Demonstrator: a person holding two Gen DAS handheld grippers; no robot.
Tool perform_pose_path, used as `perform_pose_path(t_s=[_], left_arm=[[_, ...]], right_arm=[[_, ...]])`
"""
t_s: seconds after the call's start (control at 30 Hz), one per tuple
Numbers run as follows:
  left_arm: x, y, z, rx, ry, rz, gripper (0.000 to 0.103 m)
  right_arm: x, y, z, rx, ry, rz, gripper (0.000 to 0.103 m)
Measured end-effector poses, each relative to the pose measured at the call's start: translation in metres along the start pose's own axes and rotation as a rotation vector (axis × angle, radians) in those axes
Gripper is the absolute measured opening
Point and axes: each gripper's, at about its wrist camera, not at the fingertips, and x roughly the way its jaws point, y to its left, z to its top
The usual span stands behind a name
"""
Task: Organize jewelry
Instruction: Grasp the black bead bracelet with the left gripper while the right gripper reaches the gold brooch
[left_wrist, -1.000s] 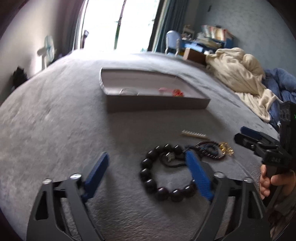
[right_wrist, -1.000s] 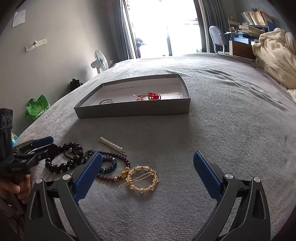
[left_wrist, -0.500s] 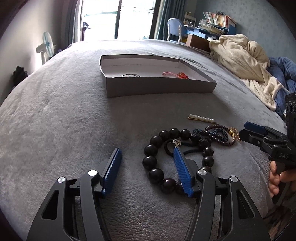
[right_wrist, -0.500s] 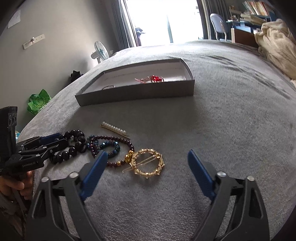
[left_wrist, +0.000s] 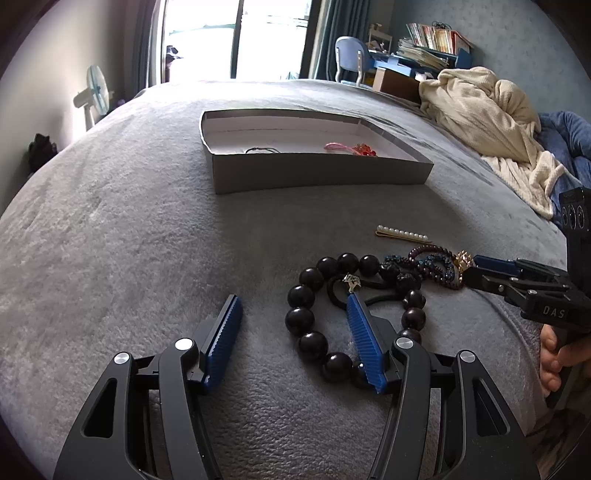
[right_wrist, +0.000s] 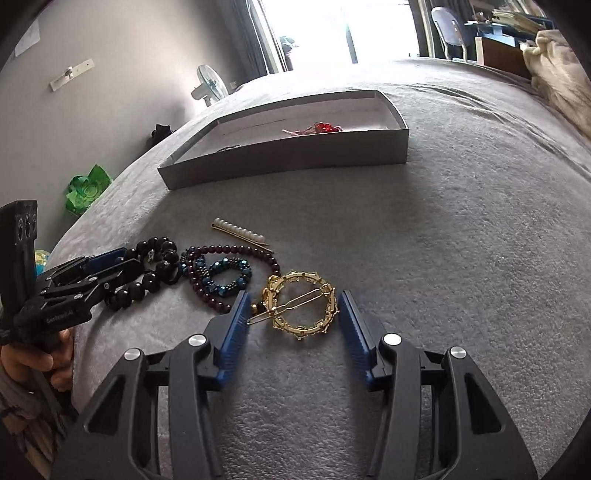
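A fuzzy grey blanket (right_wrist: 443, 240) covers the bed, its pile soft and nubbly. Low in the right wrist view, the right gripper (right_wrist: 293, 321) brackets a gold ring-shaped hair clip (right_wrist: 304, 301), a round hoop of small studded links with a thin pin across it. The ribbed blue pads stand just either side of the hoop; the jaws have just been closing on it, and I cannot tell whether they touch it. Left of the clip lie a purple bead strand (right_wrist: 236, 254) tangled with a faceted blue-green bead bracelet (right_wrist: 225, 275), and above them a slim bar clip set with pearls (right_wrist: 240, 232).

In the left wrist view the left gripper (left_wrist: 293, 328) sits half open at lower centre. Its right pad lies inside the loop of a big, glossy dark bead bracelet (left_wrist: 314, 306), the left pad out on bare blanket; nothing is clamped. A black elastic with a small metal charm (left_wrist: 352, 282) rests within that loop.

Toward the top of both views stands a shallow grey cardboard box (left_wrist: 317, 173) with a white inside, holding a red and pink trinket (left_wrist: 351, 148). At upper right, a cream blanket (left_wrist: 484, 110) is heaped up.
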Motion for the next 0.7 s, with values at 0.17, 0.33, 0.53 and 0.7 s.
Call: perform_pose_path(t_s=[0.17, 0.33, 0.53, 0.7], left_arm=[[-0.004, 0.002, -0.002, 0.0, -0.01, -0.006, 0.052], [-0.009, 0.001, -0.003, 0.008, -0.01, -0.024, 0.036], [-0.013, -0.003, -0.003, 0.012, 0.0, -0.068, 0.015], [-0.028, -0.002, 0.006, -0.009, -0.04, -0.112, 0.015]], right_arm=[[-0.01, -0.002, -0.001, 0.009, -0.053, 0.009, 0.049], [-0.015, -0.007, 0.0, 0.034, -0.08, 0.017, 0.049], [-0.017, -0.006, 0.001, 0.028, -0.092, 0.016, 0.049], [-0.02, -0.003, 0.002, 0.015, -0.108, 0.006, 0.049]])
